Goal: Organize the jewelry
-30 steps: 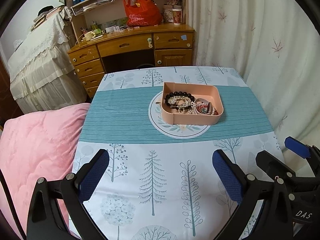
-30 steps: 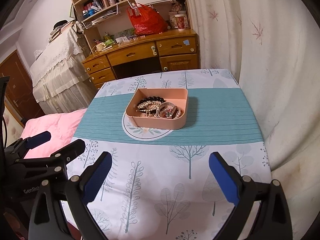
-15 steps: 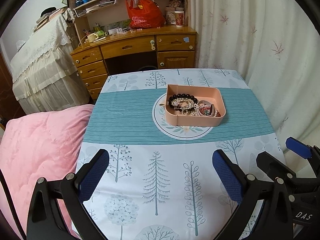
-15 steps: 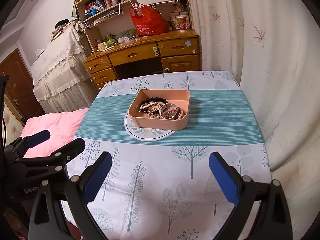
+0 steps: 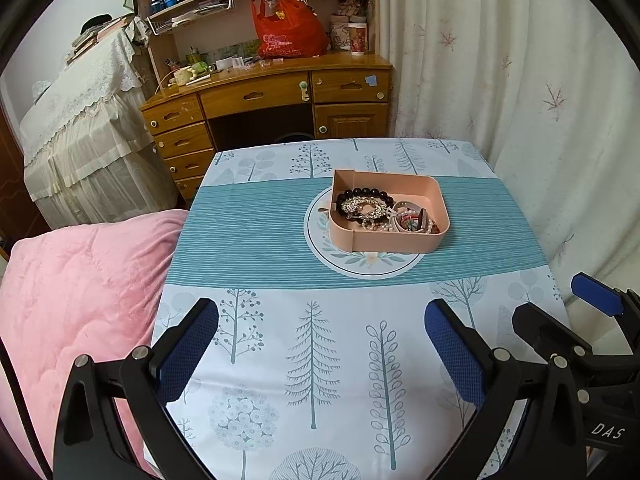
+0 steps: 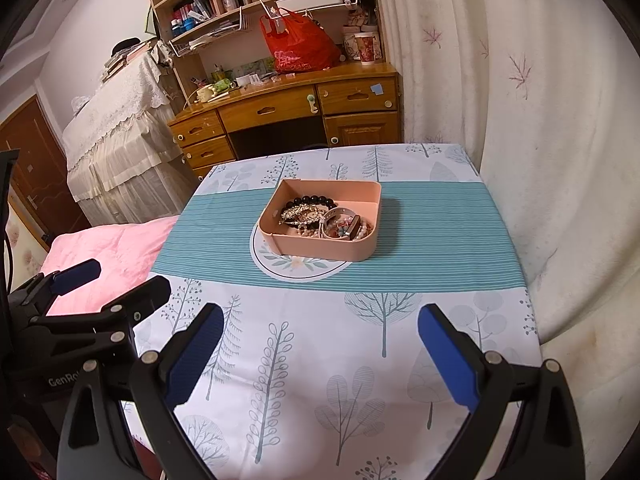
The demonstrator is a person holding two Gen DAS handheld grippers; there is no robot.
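A pink tray (image 5: 404, 245) sits on the teal band of the tablecloth in the middle of the table; it also shows in the right wrist view (image 6: 320, 249). In it lie a black bead bracelet (image 5: 362, 193), a sparkly bracelet (image 5: 362, 206) and several pearl and coloured pieces (image 5: 412, 222), tangled together. My left gripper (image 5: 320, 344) is open and empty above the near end of the table, well short of the tray. My right gripper (image 6: 320, 346) is open and empty too, beside it on the right.
The table (image 5: 280, 360) carries a tree-print cloth. A pink quilt (image 5: 80, 300) lies at its left. A curtain (image 5: 540, 100) hangs close on the right. A wooden desk (image 5: 268, 100) with a red bag (image 5: 288, 36) stands behind.
Both grippers have drawn back slightly from the tray and tilted; the tray looks a little farther and more to the right in the left view. Both stay open and empty.
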